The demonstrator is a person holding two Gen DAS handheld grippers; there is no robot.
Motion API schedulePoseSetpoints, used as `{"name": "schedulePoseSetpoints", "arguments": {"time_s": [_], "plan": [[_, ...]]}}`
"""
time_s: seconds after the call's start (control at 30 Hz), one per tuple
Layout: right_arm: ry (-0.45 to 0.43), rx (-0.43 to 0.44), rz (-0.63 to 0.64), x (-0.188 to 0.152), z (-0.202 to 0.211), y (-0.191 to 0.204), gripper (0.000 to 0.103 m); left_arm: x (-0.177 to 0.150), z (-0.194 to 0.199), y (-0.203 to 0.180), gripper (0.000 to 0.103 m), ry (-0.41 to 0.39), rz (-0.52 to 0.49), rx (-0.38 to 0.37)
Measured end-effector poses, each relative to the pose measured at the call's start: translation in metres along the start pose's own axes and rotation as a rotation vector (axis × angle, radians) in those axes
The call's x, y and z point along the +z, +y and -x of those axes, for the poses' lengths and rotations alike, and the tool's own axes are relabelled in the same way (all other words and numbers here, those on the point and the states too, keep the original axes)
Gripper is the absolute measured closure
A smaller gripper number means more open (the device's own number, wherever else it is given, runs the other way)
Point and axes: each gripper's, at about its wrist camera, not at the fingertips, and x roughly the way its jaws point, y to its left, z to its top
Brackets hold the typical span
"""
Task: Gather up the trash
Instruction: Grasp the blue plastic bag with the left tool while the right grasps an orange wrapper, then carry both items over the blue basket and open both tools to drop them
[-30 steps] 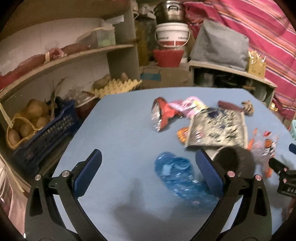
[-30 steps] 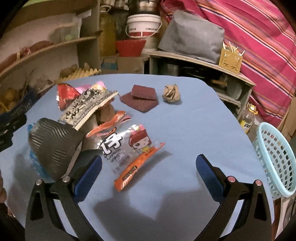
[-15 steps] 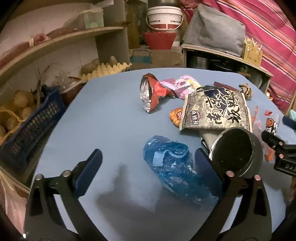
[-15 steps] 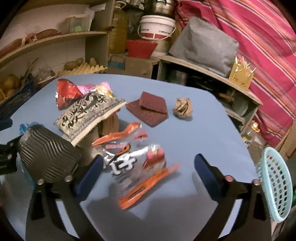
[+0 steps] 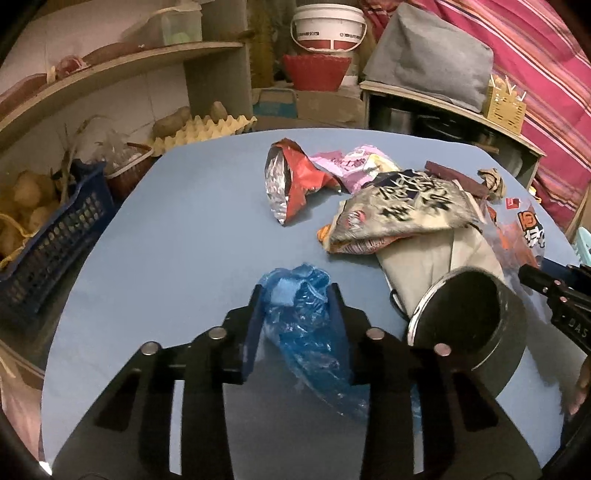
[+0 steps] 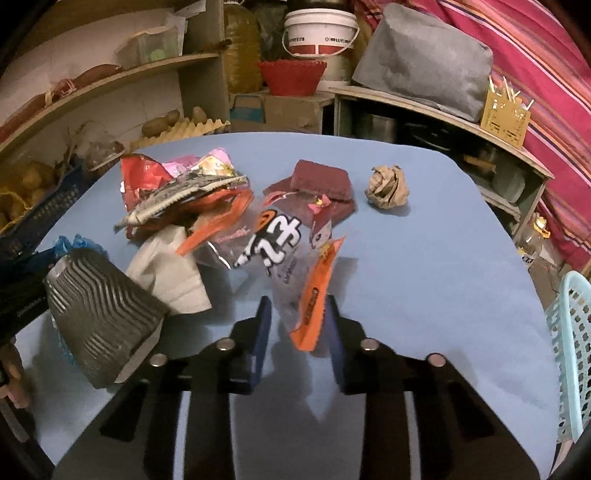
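Left wrist: left hand-held gripper (image 5: 295,295) pinching crinkled blue plastic bag (image 5: 306,325), right hand-held gripper (image 6: 298,312) pinching glossy wrapper (image 6: 291,258)

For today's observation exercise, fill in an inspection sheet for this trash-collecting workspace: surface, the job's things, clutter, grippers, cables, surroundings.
Surface: blue table, bare on its left side.
Job's things: blue plastic bag; clear wrapper with orange edge; red foil bag; patterned snack bag; crumpled paper ball; maroon packets.
Clutter: dark ribbed cup lying on its side by the wrappers.
Grippers: left gripper shut on the blue plastic bag; right gripper shut on the clear wrapper.
Cables: nothing seen.
Surroundings: light blue basket beside the table; shelves with egg tray; white bucket; striped pink cloth.
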Motion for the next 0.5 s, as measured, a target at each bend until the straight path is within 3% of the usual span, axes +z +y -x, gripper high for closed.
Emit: {"name": "schedulePoseSetpoints", "arguments": {"time_s": [0.27,0.5], "plan": [[-0.042,0.008,0.0,0.001,0.013,-0.01,0.082,0.012,0.014,0.006,0.088,-0.055,0.044,0.023],[-0.098,0.022,-0.046,0.005,0.039,-0.036,0.082,0.034,0.057,0.002,0.089,-0.199,0.082,0.073]]}}
